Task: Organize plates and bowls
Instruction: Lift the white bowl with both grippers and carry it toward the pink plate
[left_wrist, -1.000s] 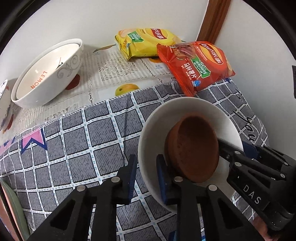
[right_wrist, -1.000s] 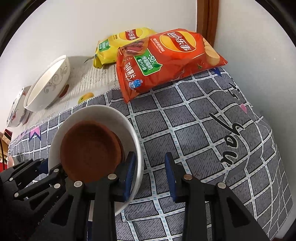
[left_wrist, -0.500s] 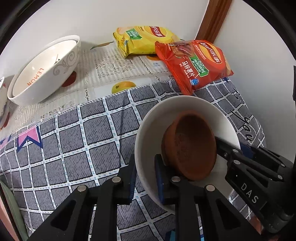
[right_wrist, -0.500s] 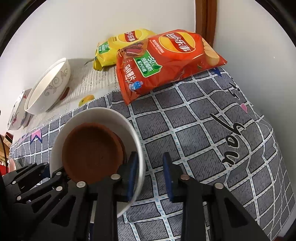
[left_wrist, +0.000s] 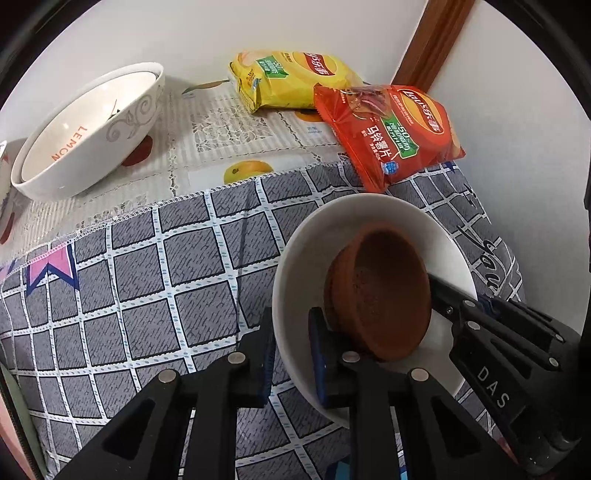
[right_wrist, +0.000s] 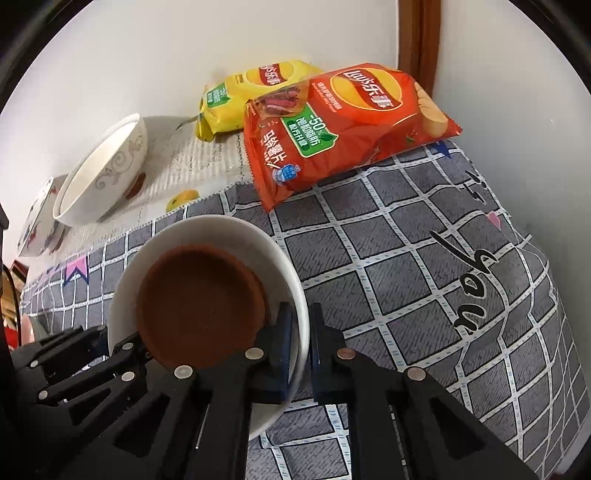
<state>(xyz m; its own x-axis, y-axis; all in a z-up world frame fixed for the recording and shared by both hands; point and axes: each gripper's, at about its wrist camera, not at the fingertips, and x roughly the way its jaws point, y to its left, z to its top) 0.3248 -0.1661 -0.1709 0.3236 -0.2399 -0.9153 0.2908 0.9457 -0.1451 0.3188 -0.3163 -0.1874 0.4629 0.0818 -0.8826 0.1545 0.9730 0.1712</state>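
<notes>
A white bowl (left_wrist: 295, 258) with a brown clay bowl (left_wrist: 384, 295) nested inside sits on the grey checked tablecloth (left_wrist: 147, 277) near the table's far right corner. The left tongs (left_wrist: 291, 350) pinch its left rim; the right tongs (right_wrist: 301, 343), having just closed, pinch its right rim.

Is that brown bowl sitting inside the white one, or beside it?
Inside. The brown bowl sits within the white bowl, whose rim rings it on every side in both views.
</notes>
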